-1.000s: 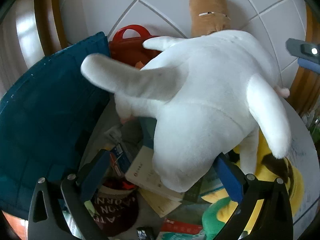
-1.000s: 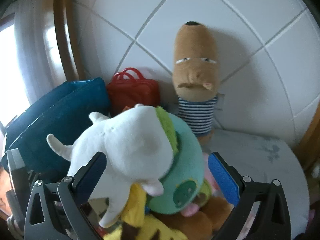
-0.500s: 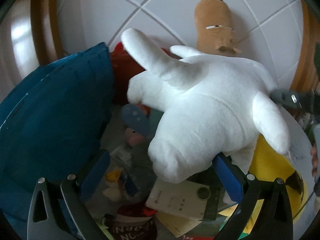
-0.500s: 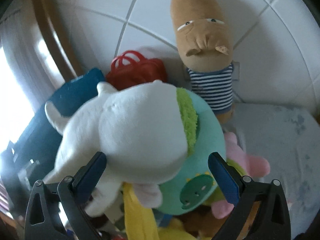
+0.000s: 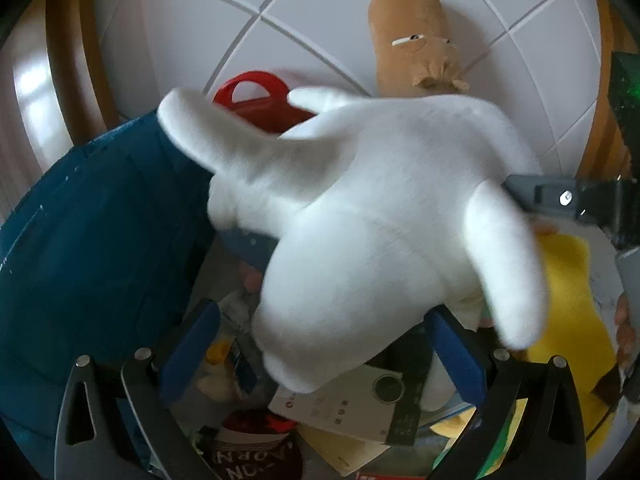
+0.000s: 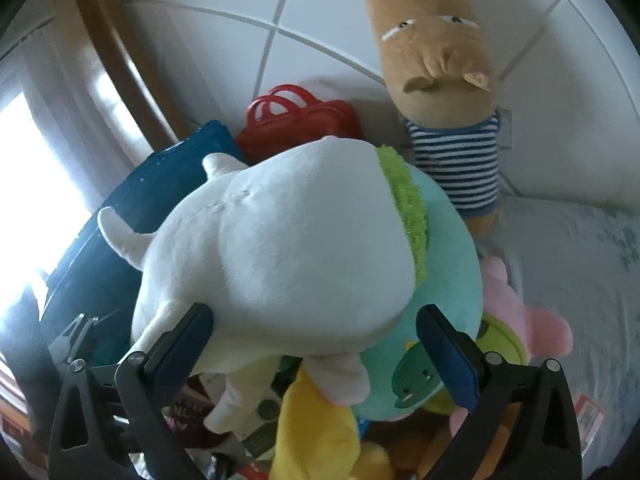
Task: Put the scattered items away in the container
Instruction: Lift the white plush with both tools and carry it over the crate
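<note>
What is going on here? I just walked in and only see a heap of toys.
A person is tidying toys with two hand-held tools. The open left tool has a white plush between its fingers, over the dark blue container. The right tool is open too, close to the same plush.

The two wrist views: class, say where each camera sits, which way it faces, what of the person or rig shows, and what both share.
Left wrist: behind the left fingers, looking down at the white plush toy; the other gripper's grey body shows.
Right wrist: behind the right fingers, facing the toy pile.
Shared: white plush toy, brown striped toy, red bag.
</note>
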`<state>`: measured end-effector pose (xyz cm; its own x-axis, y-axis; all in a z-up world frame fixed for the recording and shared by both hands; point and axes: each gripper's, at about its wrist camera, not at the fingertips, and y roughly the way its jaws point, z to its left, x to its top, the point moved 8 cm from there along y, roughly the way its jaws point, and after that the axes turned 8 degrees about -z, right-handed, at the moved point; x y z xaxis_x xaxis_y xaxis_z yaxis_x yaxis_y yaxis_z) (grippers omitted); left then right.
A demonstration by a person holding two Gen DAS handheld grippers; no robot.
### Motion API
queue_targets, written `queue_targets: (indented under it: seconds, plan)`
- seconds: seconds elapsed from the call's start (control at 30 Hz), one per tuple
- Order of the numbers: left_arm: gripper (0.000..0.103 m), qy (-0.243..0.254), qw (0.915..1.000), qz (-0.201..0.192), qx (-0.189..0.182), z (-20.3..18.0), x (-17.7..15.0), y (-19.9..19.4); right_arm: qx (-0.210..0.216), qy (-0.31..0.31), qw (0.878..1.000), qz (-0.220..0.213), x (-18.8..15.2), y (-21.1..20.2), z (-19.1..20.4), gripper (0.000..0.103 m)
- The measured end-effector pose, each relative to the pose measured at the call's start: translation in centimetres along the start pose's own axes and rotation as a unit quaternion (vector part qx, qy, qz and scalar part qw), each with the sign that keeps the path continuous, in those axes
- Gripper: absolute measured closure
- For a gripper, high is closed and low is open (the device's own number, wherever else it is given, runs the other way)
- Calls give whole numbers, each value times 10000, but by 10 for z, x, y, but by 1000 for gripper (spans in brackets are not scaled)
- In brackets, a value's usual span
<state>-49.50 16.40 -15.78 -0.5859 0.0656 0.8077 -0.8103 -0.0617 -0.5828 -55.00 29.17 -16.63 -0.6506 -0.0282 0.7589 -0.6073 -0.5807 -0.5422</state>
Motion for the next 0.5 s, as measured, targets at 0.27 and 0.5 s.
queue_targets:
  seconds: [0.27,0.5]
  plan:
    - [0,-130,9996,12,-245,3,1,10,-69,66,10000,5,9,9,-6,0]
    - [0,-129,9992,104,-363,2,1,29,11,229,9997,106,19,31,-16,0]
